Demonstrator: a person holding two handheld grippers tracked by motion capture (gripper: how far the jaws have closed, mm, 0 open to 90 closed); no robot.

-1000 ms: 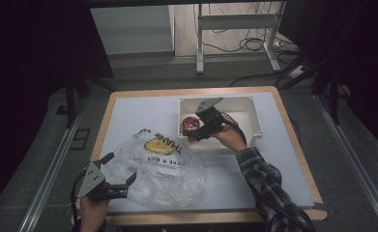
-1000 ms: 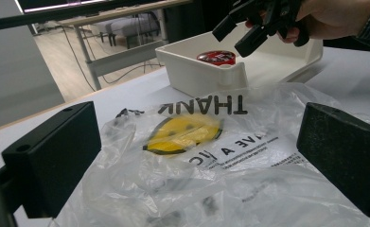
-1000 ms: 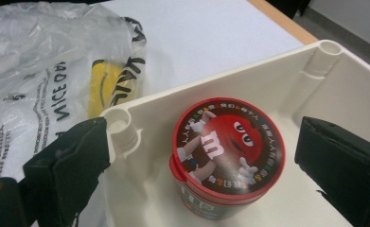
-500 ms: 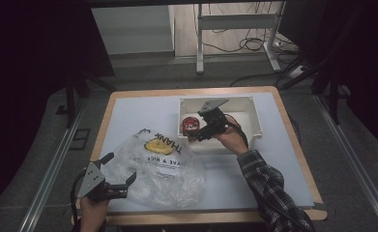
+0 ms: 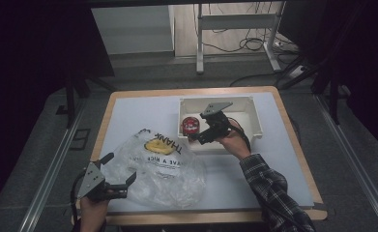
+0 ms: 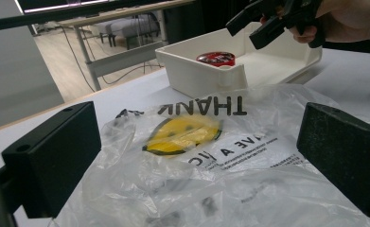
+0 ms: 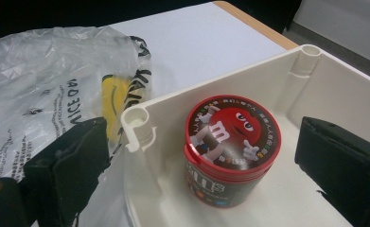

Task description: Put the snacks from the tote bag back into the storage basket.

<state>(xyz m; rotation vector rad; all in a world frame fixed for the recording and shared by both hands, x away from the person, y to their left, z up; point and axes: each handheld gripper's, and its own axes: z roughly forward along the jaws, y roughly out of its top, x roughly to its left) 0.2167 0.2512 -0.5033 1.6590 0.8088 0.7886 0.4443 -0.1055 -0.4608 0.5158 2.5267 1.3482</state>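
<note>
Changing almost nothing over the last second: keeping the right gripper [image 5: 197, 137] wide-jawed, poised just above the red candy tub [image 7: 230, 146] at nine o'clock inside the white bin [image 5: 254, 126], grasp pending. Resting the left gripper [image 5: 121, 167] open at the plastic bag [image 5: 162, 169], seven o'clock. Sitting on a pale table [image 5: 143, 108], over grey floor [image 5: 41, 145].

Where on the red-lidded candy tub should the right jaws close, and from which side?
Across the round lid rim of the candy tub, coming from above: it stands upright in a corner of the white bin, whose walls likely block a level approach on two sides.
</note>
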